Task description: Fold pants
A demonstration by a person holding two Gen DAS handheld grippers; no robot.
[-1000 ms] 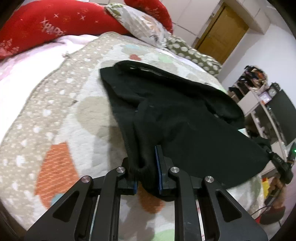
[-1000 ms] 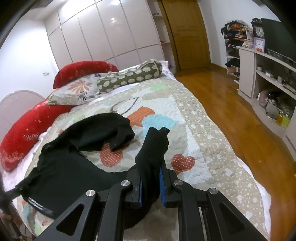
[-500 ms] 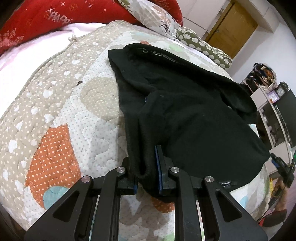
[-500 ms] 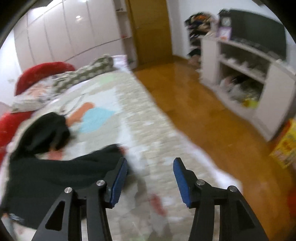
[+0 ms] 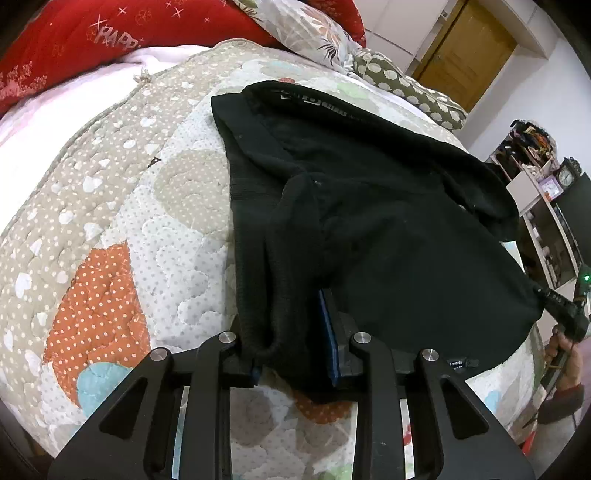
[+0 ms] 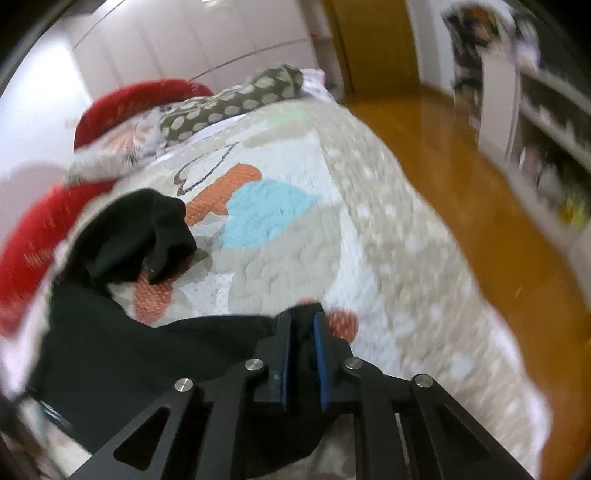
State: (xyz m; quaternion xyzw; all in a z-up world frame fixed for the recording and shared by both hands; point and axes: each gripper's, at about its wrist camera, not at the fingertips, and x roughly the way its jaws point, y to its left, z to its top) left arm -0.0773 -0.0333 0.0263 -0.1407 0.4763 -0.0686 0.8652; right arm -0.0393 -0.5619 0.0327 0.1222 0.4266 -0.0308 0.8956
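Note:
Black pants (image 5: 388, 229) lie spread on a patterned quilt (image 5: 110, 229), waistband toward the pillows. My left gripper (image 5: 293, 332) is shut on a bunched fold of the pants at their near edge. In the right wrist view the pants (image 6: 129, 354) stretch across the lower left, with a crumpled leg end (image 6: 144, 232) lying further up the bed. My right gripper (image 6: 302, 332) is shut on a corner of the black fabric. The other gripper and the hand holding it (image 5: 565, 325) show at the far right of the left wrist view, at the pants' far corner.
Red pillows (image 5: 92, 33), a floral pillow (image 5: 306, 33) and a spotted bolster (image 6: 229, 103) lie at the head of the bed. A wooden floor (image 6: 480, 192), shelves (image 6: 546, 140) and a door (image 5: 465, 51) lie beyond the bed's edge.
My right gripper let go of one piece of the pants, opened and swung away, then came back and shut on a corner of the fabric. My left gripper kept its hold and moved little.

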